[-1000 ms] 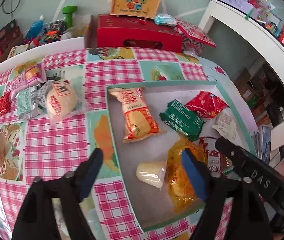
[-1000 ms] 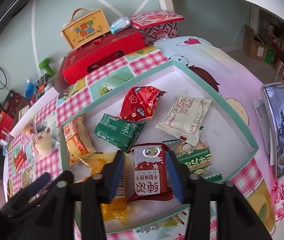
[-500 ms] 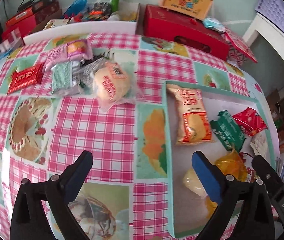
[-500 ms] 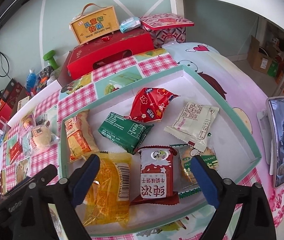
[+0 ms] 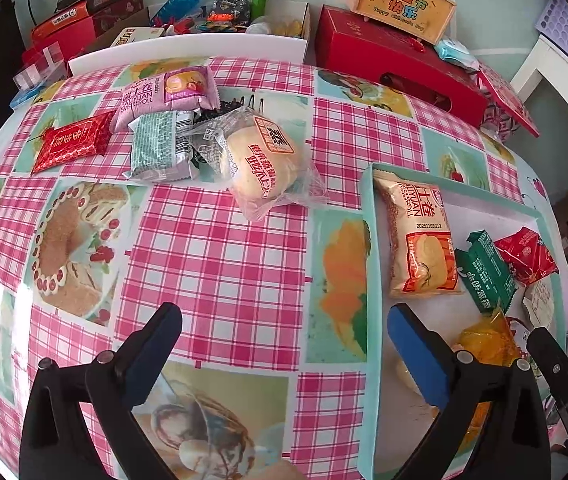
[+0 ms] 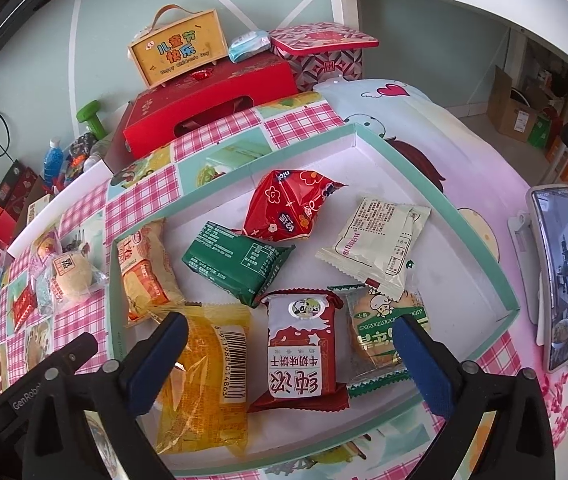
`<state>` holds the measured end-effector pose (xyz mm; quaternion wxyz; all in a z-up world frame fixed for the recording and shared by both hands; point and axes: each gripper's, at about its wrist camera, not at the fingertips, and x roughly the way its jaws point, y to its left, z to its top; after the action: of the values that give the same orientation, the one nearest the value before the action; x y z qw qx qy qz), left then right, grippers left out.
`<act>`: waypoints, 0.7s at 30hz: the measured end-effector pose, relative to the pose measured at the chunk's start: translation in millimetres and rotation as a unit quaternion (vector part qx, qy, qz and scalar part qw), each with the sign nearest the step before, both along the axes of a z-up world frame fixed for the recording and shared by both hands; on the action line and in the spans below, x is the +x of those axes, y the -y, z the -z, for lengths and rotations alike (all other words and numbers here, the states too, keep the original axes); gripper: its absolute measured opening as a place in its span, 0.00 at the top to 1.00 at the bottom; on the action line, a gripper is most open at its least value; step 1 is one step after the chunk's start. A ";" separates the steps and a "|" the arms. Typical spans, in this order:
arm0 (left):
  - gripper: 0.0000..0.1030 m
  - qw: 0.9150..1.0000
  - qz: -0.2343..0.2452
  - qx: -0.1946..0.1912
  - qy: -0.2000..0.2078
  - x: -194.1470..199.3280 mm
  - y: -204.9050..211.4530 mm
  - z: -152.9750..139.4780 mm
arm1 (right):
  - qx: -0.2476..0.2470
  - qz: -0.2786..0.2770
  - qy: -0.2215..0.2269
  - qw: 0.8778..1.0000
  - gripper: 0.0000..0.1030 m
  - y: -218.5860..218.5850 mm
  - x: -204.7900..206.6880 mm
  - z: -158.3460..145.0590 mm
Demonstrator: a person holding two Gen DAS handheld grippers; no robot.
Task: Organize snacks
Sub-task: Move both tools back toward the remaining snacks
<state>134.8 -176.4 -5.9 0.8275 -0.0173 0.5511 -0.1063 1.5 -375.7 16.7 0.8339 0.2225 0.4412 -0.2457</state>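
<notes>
Both grippers had just spread their jaws wide since a second earlier. The right gripper (image 6: 288,340) had been pinching the red milk-biscuit pack (image 6: 302,344), and now that pack lay loose between the parted pads, flat in the green-rimmed tray (image 6: 436,196). The left gripper (image 5: 284,338) had swung away from the yellow pack (image 6: 204,364) in the tray and hung over bare checkered tablecloth (image 5: 220,248), nothing between its jaws, right pad over the tray's near-left corner.

So the tray held the orange roll pack (image 5: 420,240), green pack (image 6: 240,260), red flower pack (image 6: 288,208), white pack (image 6: 376,244), a green-and-white cake pack (image 6: 384,328), plus the yellow and biscuit ones.

Outside the tray, on the cloth, were the clear-wrapped bun (image 5: 264,160), a grey-green pack (image 5: 160,148), a pink roll pack (image 5: 168,92) and a red bar (image 5: 72,142), all bunched together at the far left.
</notes>
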 end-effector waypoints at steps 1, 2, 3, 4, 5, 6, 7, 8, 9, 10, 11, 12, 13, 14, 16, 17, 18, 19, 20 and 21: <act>0.01 1.000 0.000 0.000 0.000 -0.5 0.2 -0.4 | 0.000 0.000 0.000 1.000 0.00 -0.1 0.1 0.1; 0.01 1.000 0.001 0.001 -0.001 1.7 -0.3 0.2 | 0.000 0.000 0.000 1.000 0.00 -0.3 0.2 0.1; 0.01 1.000 0.001 0.001 -0.002 1.8 -0.5 0.2 | 0.000 0.000 0.000 1.000 0.00 -0.4 0.2 0.1; 0.01 1.000 0.001 0.000 -0.003 1.7 -0.7 0.2 | -0.001 -0.001 0.000 1.000 0.00 -0.6 0.4 -0.1; 0.01 1.000 0.002 0.001 -0.004 2.2 0.4 1.1 | -0.002 -0.001 0.000 1.000 0.00 -1.1 0.5 -0.5; 0.01 1.000 0.002 0.002 -0.005 2.0 -0.2 1.0 | -0.004 -0.002 0.001 1.000 0.00 -1.9 0.9 -1.6; 0.01 1.000 0.003 0.003 -0.006 1.9 -0.6 1.0 | -0.007 -0.003 0.006 1.000 0.00 -3.5 1.2 -3.7; 0.01 1.000 0.004 0.004 -0.006 0.7 -0.8 0.4 | -0.012 -0.006 0.012 1.000 0.00 -5.7 1.9 -6.8; 0.01 1.000 0.006 0.003 -0.006 0.1 -1.4 -0.8 | -0.015 -0.009 0.017 1.000 0.00 -7.7 3.0 -9.6; 0.01 1.000 0.009 0.003 -0.004 -0.2 -3.0 -2.6 | -0.021 -0.016 0.024 0.999 0.00 -11.9 4.3 -13.7; 0.01 1.000 0.012 0.002 -0.002 -0.1 -5.3 -5.1 | -0.025 -0.022 0.031 0.999 0.00 -15.7 6.1 -16.9; 0.01 1.000 0.013 0.002 0.003 0.8 -8.6 -8.2 | -0.028 -0.027 0.035 0.999 0.00 -19.1 7.8 -19.2; 0.01 1.000 0.011 0.002 0.008 2.1 -13.4 -11.8 | -0.030 -0.033 0.039 0.998 0.00 -23.4 10.1 -21.1; 0.01 1.000 0.006 0.003 0.013 3.6 -18.7 -15.0 | -0.030 -0.040 0.041 0.998 0.00 -28.3 13.0 -22.2; 0.01 1.000 -0.006 0.007 0.020 7.8 -31.4 -19.1 | -0.028 -0.052 0.041 0.997 0.00 -37.9 19.4 -21.9; 0.01 1.000 -0.012 0.010 0.022 10.3 -37.4 -19.4 | -0.026 -0.057 0.040 0.997 0.00 -42.1 22.0 -20.3; 0.01 0.999 -0.019 0.013 0.022 12.8 -44.1 -19.1 | -0.025 -0.063 0.039 0.997 0.00 -46.3 24.7 -19.3; 0.01 0.999 -0.026 0.016 0.021 15.4 -50.9 -18.0 | -0.024 -0.070 0.038 0.997 0.00 -51.3 27.6 -18.2; 0.01 0.999 -0.031 0.019 0.020 17.5 -56.2 -16.7 | -0.025 -0.078 0.038 0.996 0.00 -57.4 30.8 -17.8; 0.01 0.999 -0.036 0.023 0.018 20.0 -63.1 -15.4 | -0.026 -0.085 0.039 0.995 0.00 -62.9 33.5 -17.6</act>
<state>154.8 -113.4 9.6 0.8408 -0.0166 0.5372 -0.0640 34.9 -312.8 34.4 0.8737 0.1722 0.4193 -0.1767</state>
